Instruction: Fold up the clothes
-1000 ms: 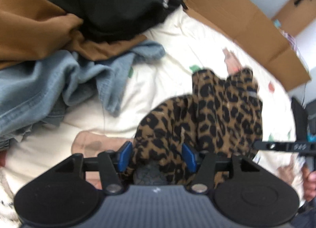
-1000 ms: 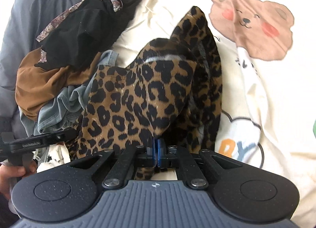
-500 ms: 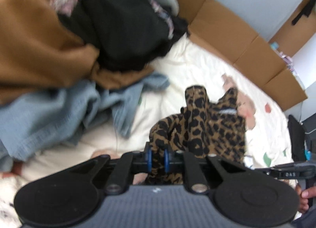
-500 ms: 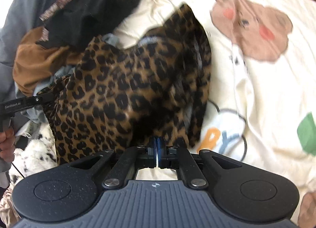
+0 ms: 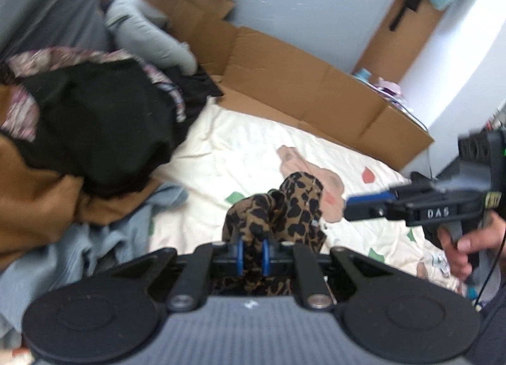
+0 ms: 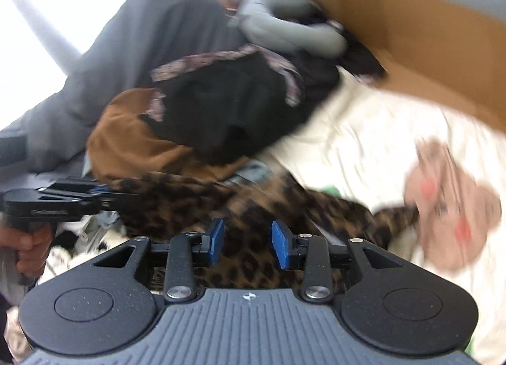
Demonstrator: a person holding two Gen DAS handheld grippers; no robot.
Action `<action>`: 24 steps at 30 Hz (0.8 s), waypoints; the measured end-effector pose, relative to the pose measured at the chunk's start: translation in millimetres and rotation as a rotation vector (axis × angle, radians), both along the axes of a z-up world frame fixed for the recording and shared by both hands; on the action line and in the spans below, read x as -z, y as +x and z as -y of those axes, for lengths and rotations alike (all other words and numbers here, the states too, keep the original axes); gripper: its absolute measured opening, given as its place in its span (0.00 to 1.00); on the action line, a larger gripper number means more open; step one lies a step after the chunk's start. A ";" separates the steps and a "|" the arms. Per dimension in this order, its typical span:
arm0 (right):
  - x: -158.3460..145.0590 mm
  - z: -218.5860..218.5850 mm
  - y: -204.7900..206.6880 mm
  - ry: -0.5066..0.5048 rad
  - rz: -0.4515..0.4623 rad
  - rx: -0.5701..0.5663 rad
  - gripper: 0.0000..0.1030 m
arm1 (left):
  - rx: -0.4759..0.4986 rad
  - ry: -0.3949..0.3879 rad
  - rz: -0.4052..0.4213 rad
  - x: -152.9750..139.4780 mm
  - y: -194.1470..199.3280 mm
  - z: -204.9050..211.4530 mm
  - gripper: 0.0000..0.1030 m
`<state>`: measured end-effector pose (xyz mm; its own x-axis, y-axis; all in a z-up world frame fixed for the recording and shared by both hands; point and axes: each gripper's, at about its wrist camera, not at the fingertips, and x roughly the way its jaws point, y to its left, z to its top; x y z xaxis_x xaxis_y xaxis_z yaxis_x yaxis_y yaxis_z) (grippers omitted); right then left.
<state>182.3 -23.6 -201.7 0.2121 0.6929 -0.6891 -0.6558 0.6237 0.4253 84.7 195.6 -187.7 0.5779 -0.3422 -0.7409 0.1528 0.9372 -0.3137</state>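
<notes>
A leopard-print garment (image 5: 284, 207) hangs bunched from my left gripper (image 5: 252, 254), whose blue pads are shut on a fold of it, lifted above the cream bedsheet (image 5: 253, 143). In the right wrist view the same leopard-print garment (image 6: 253, 203) stretches across below my right gripper (image 6: 248, 243). Its jaws are opening, the blue pads stand apart, and the cloth lies behind them without being pinched. The right gripper (image 5: 357, 207) also shows at the right of the left wrist view, held by a hand (image 5: 461, 245).
A heap of clothes lies at the left: black (image 5: 95, 124), brown (image 5: 38, 194) and light-blue denim (image 5: 79, 248). Flattened cardboard (image 5: 300, 87) lines the bed's far edge. The sheet has a bear print (image 6: 449, 207). A grey pillow (image 6: 151, 36) lies behind the heap.
Both grippers have risen. The left one closed on the leopard-print garment and lifted it. The right one, earlier shut on the cloth, has opened and let it go.
</notes>
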 end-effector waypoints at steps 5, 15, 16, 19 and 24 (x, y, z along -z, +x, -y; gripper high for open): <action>-22.8 -27.4 0.9 -0.045 0.080 -0.168 0.38 | 0.062 -0.001 0.024 -10.4 2.2 14.3 0.12; -52.8 -59.5 -5.0 -0.104 0.220 -0.372 0.48 | 0.165 0.025 0.082 -32.4 -2.9 27.5 0.11; -55.8 -62.7 -6.9 -0.118 0.244 -0.402 0.49 | 0.172 0.028 0.087 -34.4 -3.6 27.8 0.11; -62.8 -70.7 -11.9 -0.159 0.308 -0.484 0.49 | 0.190 0.038 0.100 -39.9 -5.3 27.3 0.11; -73.8 -83.6 -18.2 -0.185 0.381 -0.612 0.49 | 0.233 0.051 0.125 -47.5 -9.8 23.8 0.11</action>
<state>164.1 60.1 -127.9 0.0735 0.6440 -0.7615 -0.9900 0.1391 0.0221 74.9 171.9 -140.2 0.5764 -0.4407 -0.6881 0.4005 0.8864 -0.2322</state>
